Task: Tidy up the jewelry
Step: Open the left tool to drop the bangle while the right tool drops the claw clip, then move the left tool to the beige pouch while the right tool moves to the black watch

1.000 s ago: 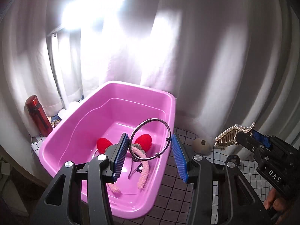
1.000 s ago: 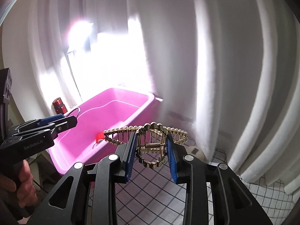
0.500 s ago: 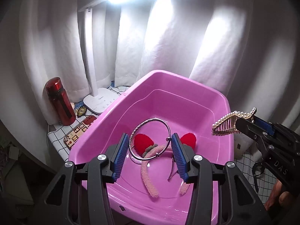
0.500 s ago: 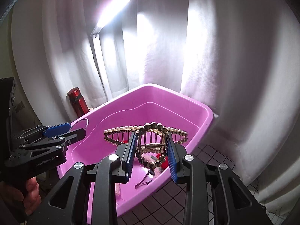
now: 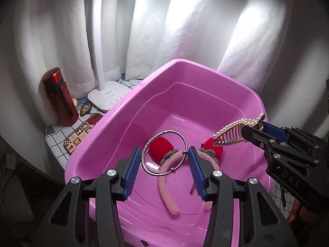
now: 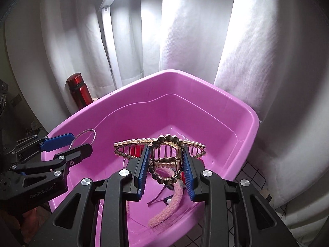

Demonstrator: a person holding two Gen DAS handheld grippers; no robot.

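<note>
The left gripper [image 5: 165,160] pinches a silver ring [image 5: 164,152] over the pink tub [image 5: 115,135]. The right gripper [image 6: 165,165] squeezes a pearl hair clip [image 6: 160,144] above it. A fuzzy headband [image 5: 167,187] lies inside the tub.

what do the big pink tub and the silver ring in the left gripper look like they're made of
Big pink tub: likely moulded plastic; glossy, uniform colour, rounded rim and light glare on the floor.
Thin silver ring in the left gripper: apparently polished metal; bright mirror-like highlights along the hoop.
</note>
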